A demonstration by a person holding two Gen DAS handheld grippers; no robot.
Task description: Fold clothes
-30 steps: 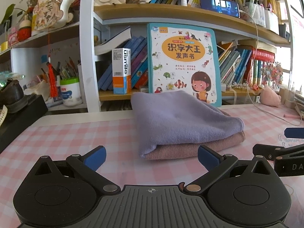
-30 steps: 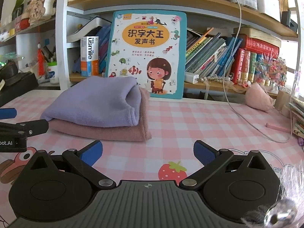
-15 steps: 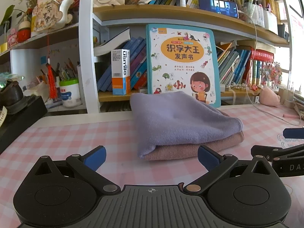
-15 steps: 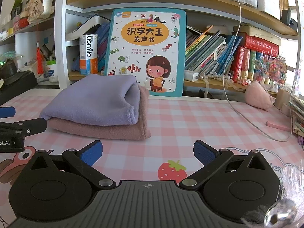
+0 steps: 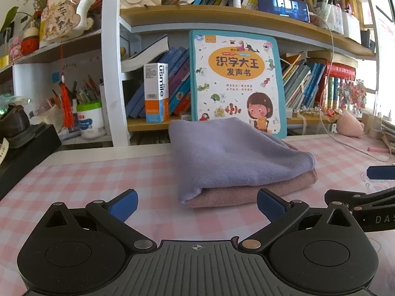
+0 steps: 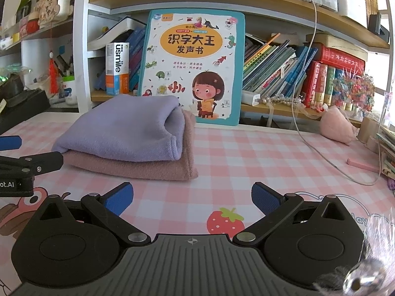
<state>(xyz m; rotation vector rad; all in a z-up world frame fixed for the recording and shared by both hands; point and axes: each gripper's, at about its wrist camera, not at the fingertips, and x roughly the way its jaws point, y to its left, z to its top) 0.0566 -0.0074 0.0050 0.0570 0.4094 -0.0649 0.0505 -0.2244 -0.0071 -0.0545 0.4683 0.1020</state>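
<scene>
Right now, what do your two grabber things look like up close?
Both look alike. The left gripper and right gripper each have a black ribbed plastic body with two round discs, black linkage arms with silver and copper rivets, and blue textured finger pads. White lettering marks their sides. No cables or sleeves show.

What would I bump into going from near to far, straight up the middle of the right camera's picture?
Right gripper with its jaws open → strawberry picture on the pink checked tablecloth → pink folded cloth → purple folded cloth lying on it → big picture book standing against the shelf.
</scene>
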